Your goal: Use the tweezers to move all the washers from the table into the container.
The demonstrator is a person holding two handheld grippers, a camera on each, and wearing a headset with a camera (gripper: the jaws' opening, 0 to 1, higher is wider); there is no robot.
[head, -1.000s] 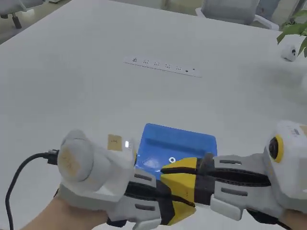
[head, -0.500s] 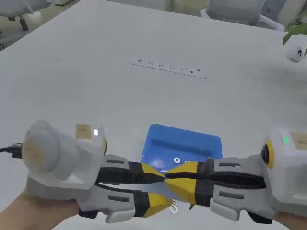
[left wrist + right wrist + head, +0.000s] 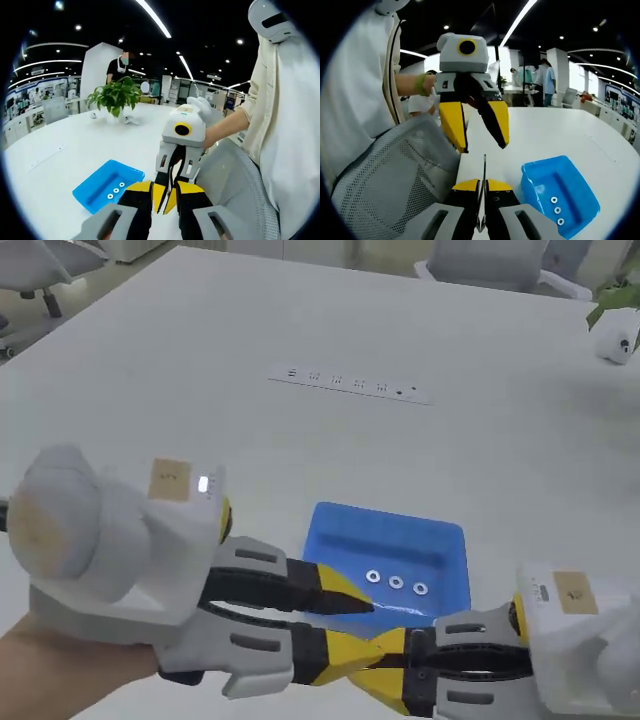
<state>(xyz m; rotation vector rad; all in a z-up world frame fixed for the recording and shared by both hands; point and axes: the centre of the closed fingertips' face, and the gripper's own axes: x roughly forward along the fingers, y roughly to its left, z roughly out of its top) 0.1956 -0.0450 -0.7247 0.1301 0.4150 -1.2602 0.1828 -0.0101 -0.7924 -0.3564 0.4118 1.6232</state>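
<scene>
1. The right gripper (image 3: pixel 481 184) is clamped shut on the tweezers (image 3: pixel 484 167), and the thin blade pokes straight out from between its jaws. Makes sense, that's the tool hand.
2. The left gripper (image 3: pixel 482 147) has its jaws spread with nothing in them, and it sits nose to nose with the right one. My guess is it's there to steady or re-seat the tweezers.
3. Three washers (image 3: pixel 396 583) sit in a row inside the blue container (image 3: pixel 390 535) on the table (image 3: pixel 200 390), just beyond the two grippers.
4. Hard to make out: the tweezer tip is too thin to say if it's carrying a washer. In the head view both grippers cover the table on the near side of the container, so I can't tell if any washers are left there.
</scene>
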